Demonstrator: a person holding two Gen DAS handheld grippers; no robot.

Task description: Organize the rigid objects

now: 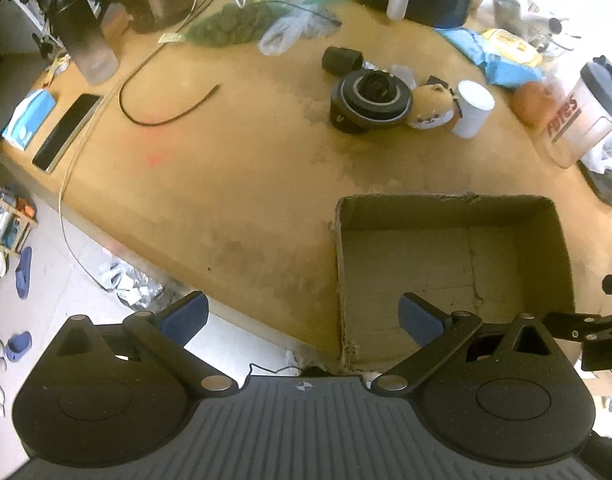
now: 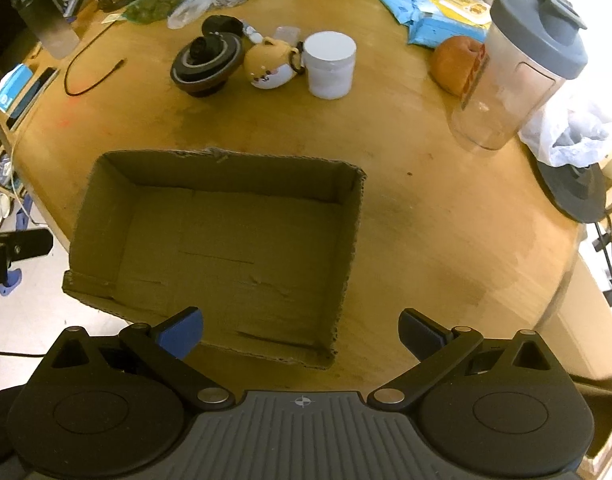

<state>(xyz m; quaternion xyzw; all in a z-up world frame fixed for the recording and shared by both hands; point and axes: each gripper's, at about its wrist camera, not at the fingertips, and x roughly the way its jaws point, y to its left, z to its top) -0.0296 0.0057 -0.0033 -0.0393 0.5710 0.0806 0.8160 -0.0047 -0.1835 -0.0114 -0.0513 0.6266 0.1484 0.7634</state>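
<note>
Blue-padded fingers of my left gripper (image 1: 304,322) stand spread wide with nothing between them, poised above the near edge of the wooden table (image 1: 234,184). My right gripper (image 2: 302,332) is likewise splayed and empty, hovering over the near right corner of the cardboard box (image 2: 86,208), which sits open-topped and bare inside at the table's near side. Well beyond the box, toward the far middle of the table, a row of items waits: a black round lid (image 2: 207,62) on the left, a plush dog toy (image 2: 271,64) touching it, and a white jar (image 2: 331,65) just right of the toy. A small black cylinder (image 1: 342,59) lies on its side behind the lid. Far right stands a clear shaker bottle (image 2: 518,72) with a grey cap, an orange-brown fruit (image 2: 452,64) beside it.
</note>
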